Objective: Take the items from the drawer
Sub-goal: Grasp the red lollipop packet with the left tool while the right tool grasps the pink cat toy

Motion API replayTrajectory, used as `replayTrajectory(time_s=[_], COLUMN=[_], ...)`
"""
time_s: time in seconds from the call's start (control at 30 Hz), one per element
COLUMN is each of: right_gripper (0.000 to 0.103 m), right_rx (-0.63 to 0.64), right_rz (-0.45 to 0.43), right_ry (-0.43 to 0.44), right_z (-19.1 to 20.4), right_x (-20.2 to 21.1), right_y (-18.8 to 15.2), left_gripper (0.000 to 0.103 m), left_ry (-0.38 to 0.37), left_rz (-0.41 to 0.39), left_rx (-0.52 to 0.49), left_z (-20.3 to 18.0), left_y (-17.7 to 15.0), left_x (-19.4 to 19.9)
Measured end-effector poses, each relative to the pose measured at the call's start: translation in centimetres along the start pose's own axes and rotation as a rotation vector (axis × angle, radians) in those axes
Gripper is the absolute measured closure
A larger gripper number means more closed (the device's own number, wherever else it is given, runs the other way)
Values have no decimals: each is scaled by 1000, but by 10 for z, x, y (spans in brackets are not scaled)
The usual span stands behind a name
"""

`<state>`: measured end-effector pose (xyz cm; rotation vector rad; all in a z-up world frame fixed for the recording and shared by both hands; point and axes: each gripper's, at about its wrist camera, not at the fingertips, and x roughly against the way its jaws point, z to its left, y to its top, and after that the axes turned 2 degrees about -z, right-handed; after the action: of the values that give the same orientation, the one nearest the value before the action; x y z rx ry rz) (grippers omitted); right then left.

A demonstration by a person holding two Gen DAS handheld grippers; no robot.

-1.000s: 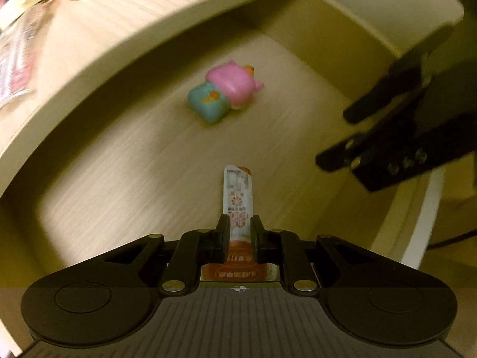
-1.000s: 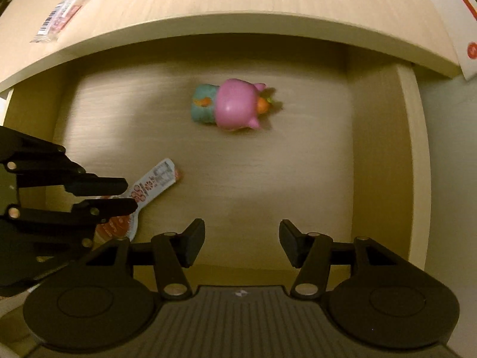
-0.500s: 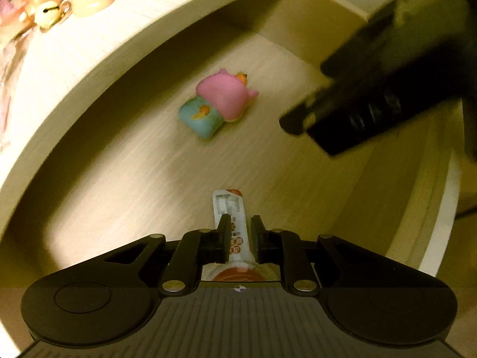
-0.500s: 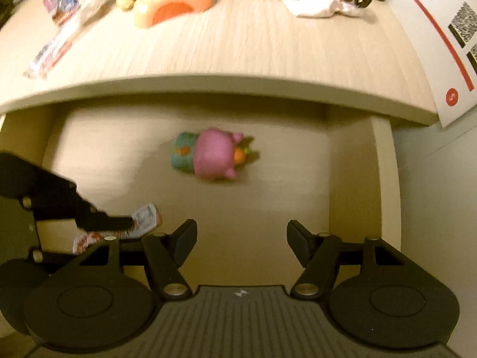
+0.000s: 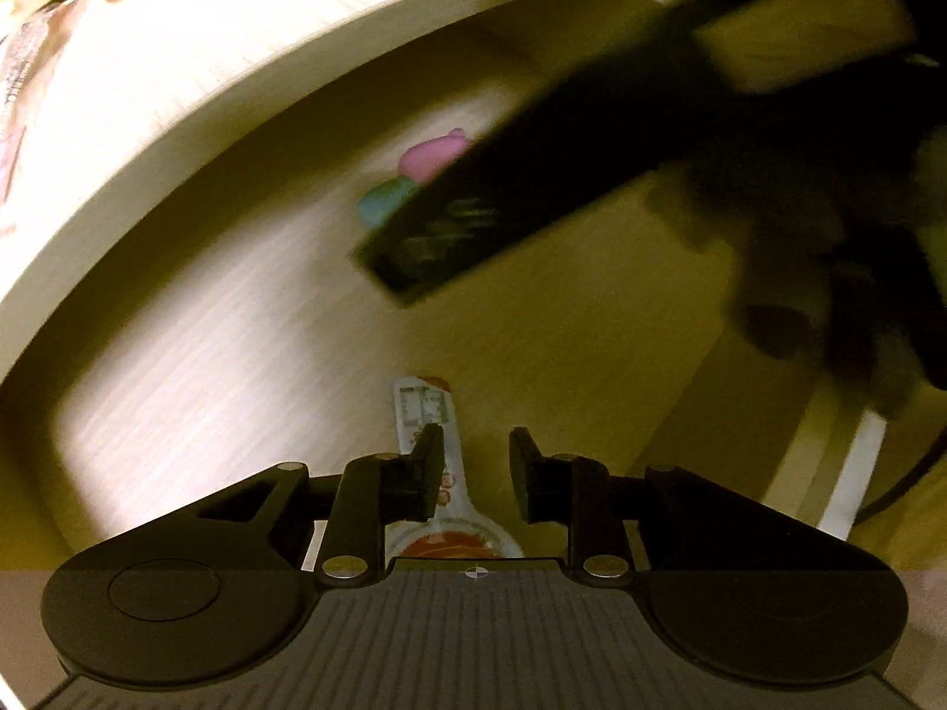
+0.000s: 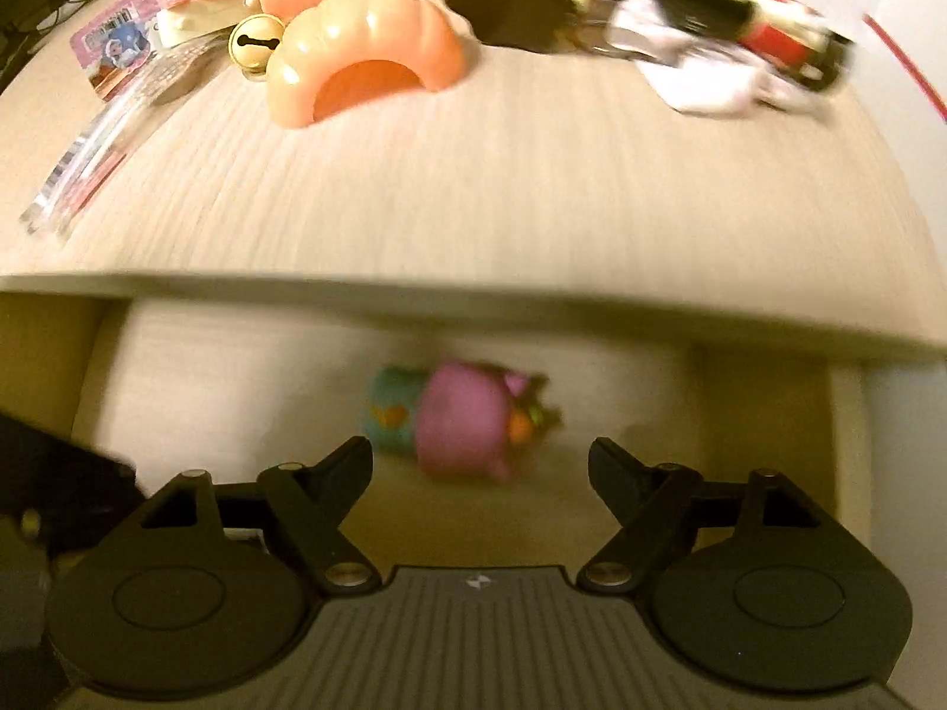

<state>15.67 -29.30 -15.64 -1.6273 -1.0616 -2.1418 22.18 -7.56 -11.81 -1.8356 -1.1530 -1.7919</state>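
Left gripper [image 5: 476,458] points down into the open light-wood drawer [image 5: 195,355], jaws narrow but just been opening; the long white-and-orange printed sachet [image 5: 423,408] lies between them, close against the left finger, w/ a clear gap to the right finger, so the pads do not press it on both sides. Sachet's wider orange end sits near the gripper body, its thin end runs ahead past the fingertips. Right gripper [image 6: 479,461] has jaws wide, also just been opening, nothing between the pads. The small soft toy w/ pink top and teal bottom [image 6: 456,420] lies on its side on the drawer floor just ahead of the right fingertips, roughly centred between them, not touching. In the left wrist view the right gripper is a dark blurred shape ahead and to the right, covering part of the toy. Beyond the drawer, on the wooden table top [image 6: 473,195], are an orange pumpkin-shaped plastic arch [image 6: 361,53], a gold round bell [image 6: 254,44], and flat pink packets [image 6: 112,59] to the left.
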Motion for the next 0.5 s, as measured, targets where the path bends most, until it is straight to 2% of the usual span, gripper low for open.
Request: replayTrajectory(time_s=[0.13, 0.2, 0.27, 0.5], right_gripper=[23, 34, 37, 39], right_rx=[33, 56, 69, 2], right_rz=[11, 15, 15, -39], right_ry=[11, 2, 5, 31], right_z=[7, 10, 11, -6], right_x=[-17, -22, -21, 20], right_y=[11, 14, 14, -7], left_gripper=[81, 81, 81, 81], left_ry=[35, 42, 37, -5], left_rz=[-16, -16, -16, -47], left_rx=[-26, -22, -9, 44], left_z=[3, 6, 9, 20], left_y=[-7, -10, -13, -22], left_x=[2, 4, 5, 9])
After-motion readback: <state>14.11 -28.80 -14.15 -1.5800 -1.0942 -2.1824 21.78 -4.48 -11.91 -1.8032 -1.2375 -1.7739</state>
